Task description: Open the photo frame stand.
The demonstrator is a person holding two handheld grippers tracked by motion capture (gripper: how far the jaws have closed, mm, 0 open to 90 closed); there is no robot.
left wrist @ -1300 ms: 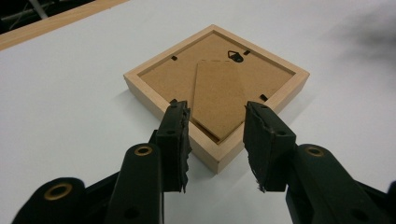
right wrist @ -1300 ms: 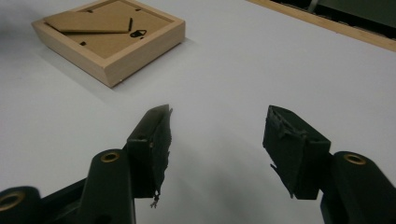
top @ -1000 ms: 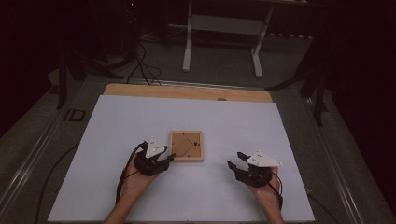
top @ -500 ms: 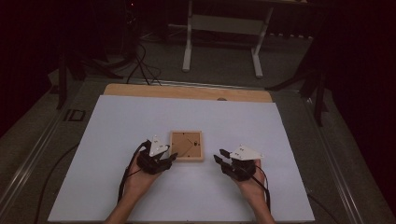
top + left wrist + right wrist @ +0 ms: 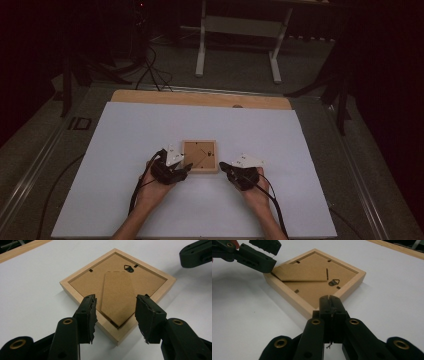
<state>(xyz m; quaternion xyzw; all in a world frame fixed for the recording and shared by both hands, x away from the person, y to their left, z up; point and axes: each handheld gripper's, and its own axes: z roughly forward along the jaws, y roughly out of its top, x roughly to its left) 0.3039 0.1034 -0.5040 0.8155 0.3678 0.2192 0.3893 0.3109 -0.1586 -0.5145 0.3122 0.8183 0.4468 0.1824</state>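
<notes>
- While the wooden picture frame (image 5: 200, 156) lies face down near the middle of the white bench (image 5: 125, 130), both grippers close in on it from the near side.
- Its brown backing board faces up, with a small metal hanger (image 5: 128, 268) near one edge and a fold-out stand flap (image 5: 117, 296) lying across the back.
- From the frame's centre, the left gripper (image 5: 186, 171) sits at about 8 o'clock in the high view, at the frame's near-left corner.
- The left gripper's fingers (image 5: 87, 315) are spread apart, one on either side of the near corner of the frame; whether they touch the wood cannot be told.
- The right gripper (image 5: 224, 166) sits at about 4 o'clock from the frame's centre, just beside the near-right corner.
- Its fingers (image 5: 331, 312) are pressed together with nothing between them, their tips pointing at the frame's near corner.
- In the right gripper view, the left gripper (image 5: 265, 253) shows at 11 o'clock, over the frame's far-left corner.
- A strip of bare wood (image 5: 200, 99) runs along the bench at 12 o'clock.
</notes>
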